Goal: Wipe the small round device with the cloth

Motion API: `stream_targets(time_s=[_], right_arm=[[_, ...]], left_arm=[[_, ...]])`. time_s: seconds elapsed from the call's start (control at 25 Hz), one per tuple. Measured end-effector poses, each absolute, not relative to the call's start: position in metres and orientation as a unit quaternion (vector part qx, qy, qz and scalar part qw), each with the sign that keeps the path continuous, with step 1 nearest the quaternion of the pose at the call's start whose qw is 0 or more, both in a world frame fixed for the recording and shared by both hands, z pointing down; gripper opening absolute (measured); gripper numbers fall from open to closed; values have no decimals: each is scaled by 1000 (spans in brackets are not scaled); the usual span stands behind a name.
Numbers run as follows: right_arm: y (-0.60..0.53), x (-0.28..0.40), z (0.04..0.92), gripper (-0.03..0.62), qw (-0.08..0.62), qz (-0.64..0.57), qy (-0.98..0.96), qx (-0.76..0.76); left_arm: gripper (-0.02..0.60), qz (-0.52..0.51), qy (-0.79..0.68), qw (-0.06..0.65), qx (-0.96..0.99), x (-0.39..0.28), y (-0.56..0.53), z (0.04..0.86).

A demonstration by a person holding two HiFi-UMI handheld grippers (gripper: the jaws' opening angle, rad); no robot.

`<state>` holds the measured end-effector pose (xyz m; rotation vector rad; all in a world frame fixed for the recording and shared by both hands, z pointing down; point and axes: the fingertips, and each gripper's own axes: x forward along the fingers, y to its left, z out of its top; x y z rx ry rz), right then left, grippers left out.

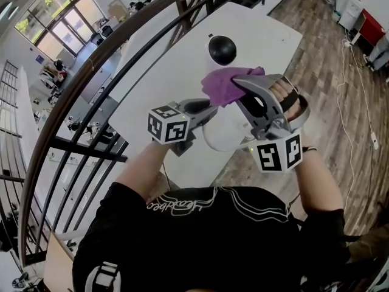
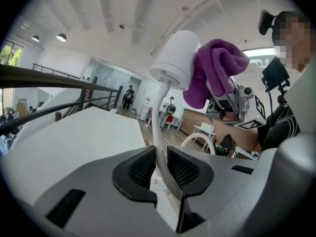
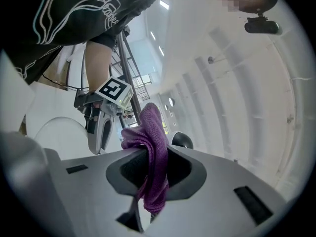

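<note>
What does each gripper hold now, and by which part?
Left gripper: the round white device, by its cord. Right gripper: the purple cloth, by a bunched fold.

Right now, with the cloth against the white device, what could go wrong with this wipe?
1. The left gripper holds the white round device only by its thin cable; a push from the purple cloth could swing or twist it away.
2. The cloth is a bunched wad in the right gripper, whose hard fingers sit close behind it and might knock the device.
</note>
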<state>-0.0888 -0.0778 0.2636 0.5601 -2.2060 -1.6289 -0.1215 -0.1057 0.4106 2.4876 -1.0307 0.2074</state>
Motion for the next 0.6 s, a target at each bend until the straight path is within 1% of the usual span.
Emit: stream_targets(time_s=[0.48, 0.6], right_arm=[[-78, -86, 299, 66, 171, -535, -817, 131], [-70, -76, 303, 66, 166, -526, -825, 124]], left_arm=[[71, 70, -422, 205, 881, -123, -108, 411], [69, 71, -435, 199, 875, -124, -109, 414]])
